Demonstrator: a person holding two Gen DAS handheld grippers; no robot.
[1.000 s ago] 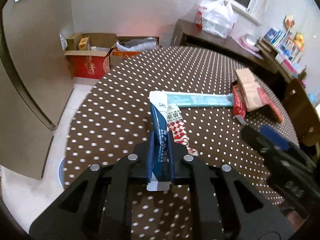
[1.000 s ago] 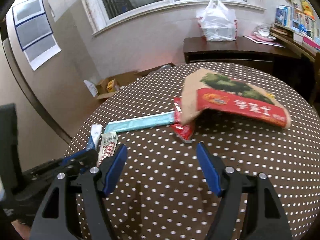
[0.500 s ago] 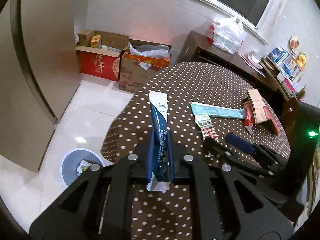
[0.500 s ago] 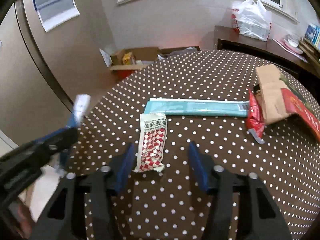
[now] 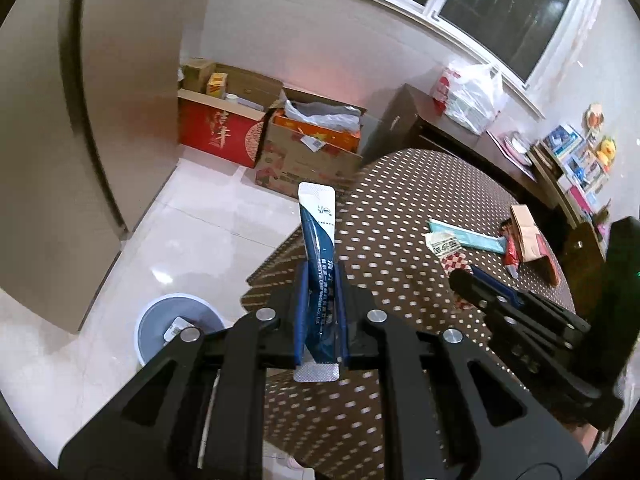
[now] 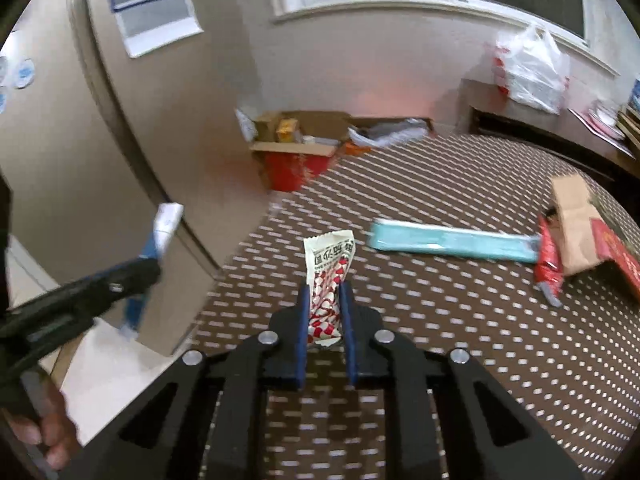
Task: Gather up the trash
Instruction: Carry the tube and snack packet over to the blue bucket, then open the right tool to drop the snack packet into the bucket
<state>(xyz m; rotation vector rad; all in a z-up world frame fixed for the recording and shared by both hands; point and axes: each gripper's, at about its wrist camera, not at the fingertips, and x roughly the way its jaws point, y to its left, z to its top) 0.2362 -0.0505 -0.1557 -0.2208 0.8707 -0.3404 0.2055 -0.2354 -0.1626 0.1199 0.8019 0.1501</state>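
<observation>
My left gripper [image 5: 319,280] is shut on a blue and white sachet [image 5: 318,240], held upright past the table's left edge, above the floor. A grey trash bin [image 5: 160,330] with a wrapper inside stands on the floor below left. My right gripper [image 6: 325,300] is shut on a red and white checked wrapper [image 6: 330,268] over the dotted table [image 6: 460,320]. The right gripper also shows in the left wrist view [image 5: 470,280], and the left one in the right wrist view [image 6: 152,258]. A long teal packet [image 6: 452,240], a red wrapper [image 6: 548,264] and a torn brown and red bag [image 6: 580,216] lie on the table.
Open cardboard boxes [image 5: 304,140] stand on the floor by the wall. A dark sideboard [image 5: 432,128] with a white plastic bag [image 5: 472,96] is behind the table. A brown door [image 5: 52,120] is on the left. A chair [image 5: 588,248] stands at the right.
My left gripper has swung left off the table with the sachet, bringing the bin closer. My right gripper has closed on the checked wrapper, which was lying between its open fingers.
</observation>
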